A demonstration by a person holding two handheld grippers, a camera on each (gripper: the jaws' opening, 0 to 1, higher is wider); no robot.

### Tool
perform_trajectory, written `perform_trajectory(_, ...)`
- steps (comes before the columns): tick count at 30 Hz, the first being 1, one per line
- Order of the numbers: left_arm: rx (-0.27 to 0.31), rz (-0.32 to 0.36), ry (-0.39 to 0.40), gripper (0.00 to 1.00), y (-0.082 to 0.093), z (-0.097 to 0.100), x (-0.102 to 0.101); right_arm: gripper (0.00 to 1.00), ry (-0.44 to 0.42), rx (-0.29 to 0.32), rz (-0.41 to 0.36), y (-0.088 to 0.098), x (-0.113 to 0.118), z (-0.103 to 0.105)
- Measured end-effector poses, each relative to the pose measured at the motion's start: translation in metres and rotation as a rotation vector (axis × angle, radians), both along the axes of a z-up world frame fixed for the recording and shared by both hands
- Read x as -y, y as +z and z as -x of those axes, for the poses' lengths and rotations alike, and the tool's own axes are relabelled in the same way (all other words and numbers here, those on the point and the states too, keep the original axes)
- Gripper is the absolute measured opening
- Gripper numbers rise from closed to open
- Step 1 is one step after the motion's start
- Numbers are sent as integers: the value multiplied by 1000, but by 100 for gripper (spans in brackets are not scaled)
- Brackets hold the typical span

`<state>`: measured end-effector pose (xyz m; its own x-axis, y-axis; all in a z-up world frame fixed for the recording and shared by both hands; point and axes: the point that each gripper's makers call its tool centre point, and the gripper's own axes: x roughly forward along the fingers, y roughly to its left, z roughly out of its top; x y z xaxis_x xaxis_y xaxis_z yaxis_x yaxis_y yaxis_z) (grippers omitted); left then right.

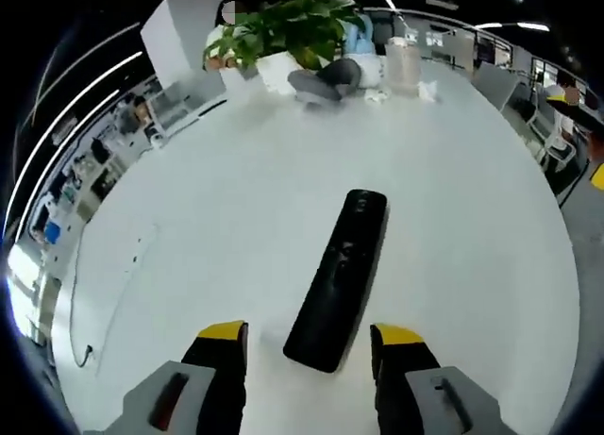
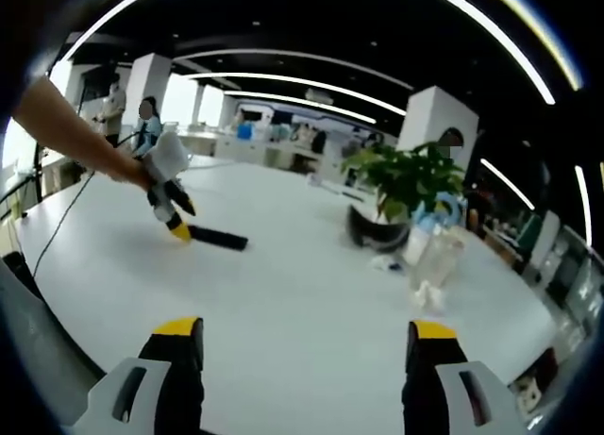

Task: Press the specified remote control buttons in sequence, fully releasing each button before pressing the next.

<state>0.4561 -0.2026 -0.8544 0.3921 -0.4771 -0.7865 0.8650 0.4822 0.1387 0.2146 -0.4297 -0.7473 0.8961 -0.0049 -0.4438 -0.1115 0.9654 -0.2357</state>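
Observation:
A long black remote control (image 1: 340,276) lies flat on the white table (image 1: 236,218), running away from me. My left gripper (image 1: 309,343) hovers open over its near end, one yellow-tipped jaw on each side, nothing between them. In the right gripper view the same remote (image 2: 217,237) lies far off at the left, and the left gripper (image 2: 173,220), held by a person's arm, points down at its near end. My right gripper (image 2: 307,342) is open above bare white table (image 2: 302,293), well away from the remote.
A potted green plant (image 1: 288,29) stands at the table's far end, with a dark rounded object (image 1: 326,79) and a clear plastic container (image 1: 401,65) beside it. A thin cable (image 1: 104,303) trails along the table's left side. Office desks and people stand beyond.

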Motion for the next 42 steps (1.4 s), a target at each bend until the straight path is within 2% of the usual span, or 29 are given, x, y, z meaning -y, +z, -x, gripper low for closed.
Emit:
perform_trajectory(3,10,38,72,67,1,0,-8,88,-3,5,1,1,0,0)
perform_trajectory(5,8,115,139,70,5,0,-9,88,-3,7,-1,1,0,0)
perform_trajectory(8,8,263,260,69,23,0,-14,88,-2,12,0,2,0,0)
perform_trajectory(12,64,379,334,70,45,1,-23,89,-4,15,-2,3,1,0)
perform_trajectory(15,114,361,327,72,49,9,-35,89,-3,19,-4,4,0,0)
perform_trajectory(19,119,439,362,75,62,22,-44,90,0,26,-7,5,0,-1)
perform_trajectory(21,120,440,363,76,67,32,-47,90,-4,23,-13,4,0,-1)
perform_trajectory(23,169,447,369,77,75,37,-53,91,-3,27,-18,5,0,-1)
perform_trajectory(28,201,507,406,83,93,58,-60,94,12,56,-46,11,-4,-1)
perform_trajectory(30,265,531,425,84,107,67,-65,95,7,60,-41,11,-3,-1)
perform_trajectory(33,300,526,435,86,117,87,-73,95,5,60,-46,11,-3,-2)
perform_trajectory(39,320,493,428,89,126,127,-85,95,16,64,-40,12,-4,-2)
perform_trajectory(42,348,487,452,91,133,146,-94,96,18,67,-37,12,-5,-3)
